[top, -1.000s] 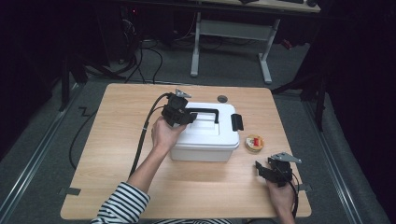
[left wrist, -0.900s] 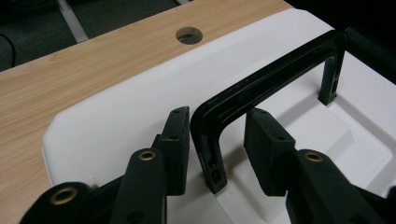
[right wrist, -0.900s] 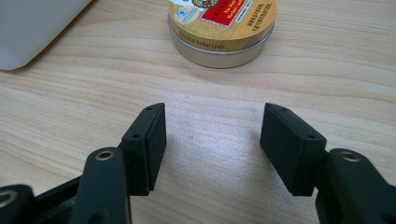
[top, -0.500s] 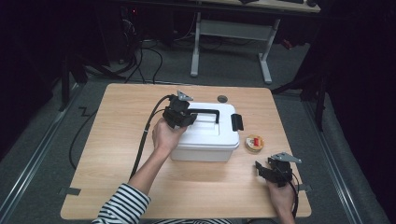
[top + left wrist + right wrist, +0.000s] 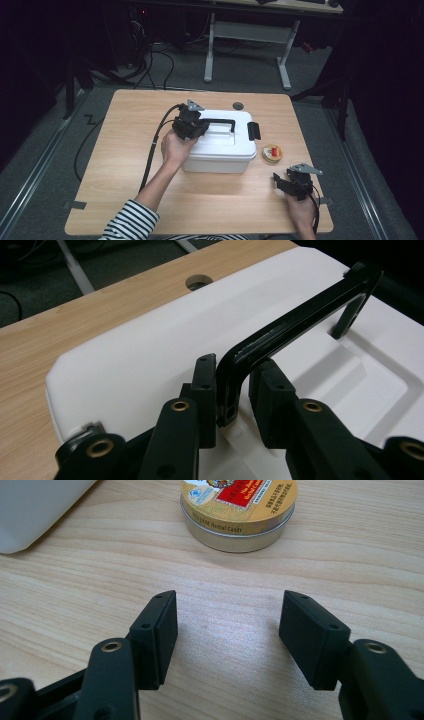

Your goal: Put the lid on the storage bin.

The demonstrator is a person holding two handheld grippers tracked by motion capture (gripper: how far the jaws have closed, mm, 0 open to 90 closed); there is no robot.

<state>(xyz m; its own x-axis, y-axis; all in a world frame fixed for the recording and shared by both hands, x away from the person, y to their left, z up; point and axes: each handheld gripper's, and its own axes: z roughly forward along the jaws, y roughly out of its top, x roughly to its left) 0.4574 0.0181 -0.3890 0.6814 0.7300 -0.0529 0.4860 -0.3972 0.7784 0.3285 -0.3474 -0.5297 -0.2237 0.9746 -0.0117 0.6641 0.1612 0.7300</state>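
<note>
Gripping step is in hand: left gripper (image 5: 234,390) has just been closing its jaws around the black handle (image 5: 295,325) of the white box (image 5: 220,145) at table centre, not yet clamped, so next comes squeezing firmly, then lifting.

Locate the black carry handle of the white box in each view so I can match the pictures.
High view: the black handle lies across the lid, centre of the picture, with the left gripper at its left end.
Left gripper view: it runs from lower centre to upper right, its near leg between the jaws.
Right gripper view: not in it.
Shared landmark: the white box.
</note>
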